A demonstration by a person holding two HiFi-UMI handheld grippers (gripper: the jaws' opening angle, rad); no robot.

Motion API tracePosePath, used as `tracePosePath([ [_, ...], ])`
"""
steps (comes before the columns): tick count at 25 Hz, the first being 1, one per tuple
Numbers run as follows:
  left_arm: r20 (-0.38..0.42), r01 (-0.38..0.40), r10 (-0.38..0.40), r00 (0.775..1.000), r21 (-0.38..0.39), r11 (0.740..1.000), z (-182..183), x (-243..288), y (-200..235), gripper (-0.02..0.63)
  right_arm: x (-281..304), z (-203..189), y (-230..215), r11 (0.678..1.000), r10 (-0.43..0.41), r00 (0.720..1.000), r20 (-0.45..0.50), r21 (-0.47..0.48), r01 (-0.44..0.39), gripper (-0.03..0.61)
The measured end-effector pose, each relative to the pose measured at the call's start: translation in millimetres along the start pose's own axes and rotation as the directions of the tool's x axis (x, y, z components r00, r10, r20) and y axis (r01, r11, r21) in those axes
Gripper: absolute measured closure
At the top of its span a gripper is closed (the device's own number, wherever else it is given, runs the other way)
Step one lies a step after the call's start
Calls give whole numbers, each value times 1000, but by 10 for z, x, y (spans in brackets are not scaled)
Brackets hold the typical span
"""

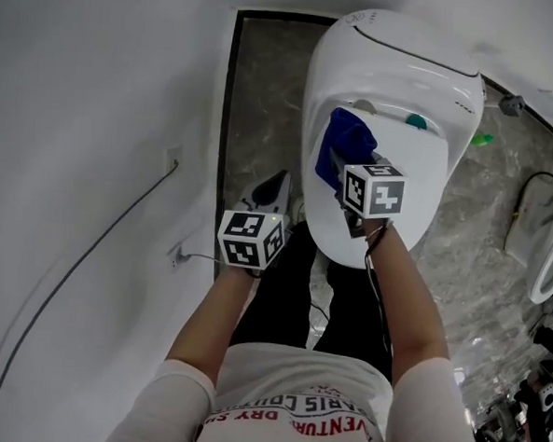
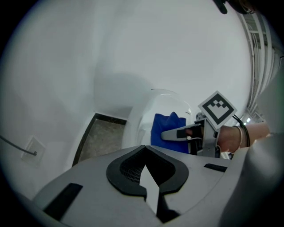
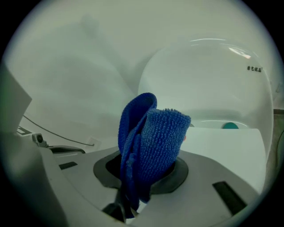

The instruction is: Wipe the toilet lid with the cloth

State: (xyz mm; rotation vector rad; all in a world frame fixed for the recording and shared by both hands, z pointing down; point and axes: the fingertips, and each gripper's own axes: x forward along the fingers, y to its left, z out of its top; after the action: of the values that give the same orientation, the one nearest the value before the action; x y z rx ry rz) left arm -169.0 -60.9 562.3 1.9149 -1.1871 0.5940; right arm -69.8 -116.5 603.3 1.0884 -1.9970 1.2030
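The white toilet lid (image 1: 401,167) is down, and in the right gripper view the lid (image 3: 230,150) lies just ahead, below the tank (image 3: 208,75). A blue cloth (image 1: 349,136) sits bunched over the lid's left half. My right gripper (image 1: 339,165) is shut on the cloth (image 3: 153,142), which stands up folded from between the jaws and hides their tips. My left gripper (image 1: 267,198) hangs left of the bowl, off the lid. Its jaws (image 2: 146,177) are shut with nothing between them. From there I see the cloth (image 2: 166,128) and the right gripper (image 2: 179,133) beyond.
A white wall curves along the left, with a socket (image 1: 176,253) and a cable running from it. Grey marbled floor (image 1: 266,93) shows left of the toilet. A teal knob (image 1: 415,121) sits by the lid hinge; a green item (image 1: 482,139) lies right. My legs stand before the bowl.
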Motion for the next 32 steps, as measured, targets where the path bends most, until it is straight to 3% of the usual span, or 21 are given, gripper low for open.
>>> tracePosePath([
  [4,-1,54,-54,999,45,997,59,141,-7,607,293,65,87,1000,27,1000,-5,-11,-27,480],
  [10,2,53,-54,999,18,998,59,275,-114,607,452,3,-77,1000,10,999,-42,-24,-11,480],
  [13,-5,85,-85,996,36,996,-11,305,-290,607,415,-79,-271,1000,-27,998,-54,-2,27,480],
  [20,-34,71,-71,997,11,997,-151,503,-419,607,331,-106,-444,998,45,998,-55,-31,-46,480],
  [32,-60,72,-71,996,23,997,-214,919,-1115,607,-221,-201,-1233,999,46,998,-32,8,-46,480],
])
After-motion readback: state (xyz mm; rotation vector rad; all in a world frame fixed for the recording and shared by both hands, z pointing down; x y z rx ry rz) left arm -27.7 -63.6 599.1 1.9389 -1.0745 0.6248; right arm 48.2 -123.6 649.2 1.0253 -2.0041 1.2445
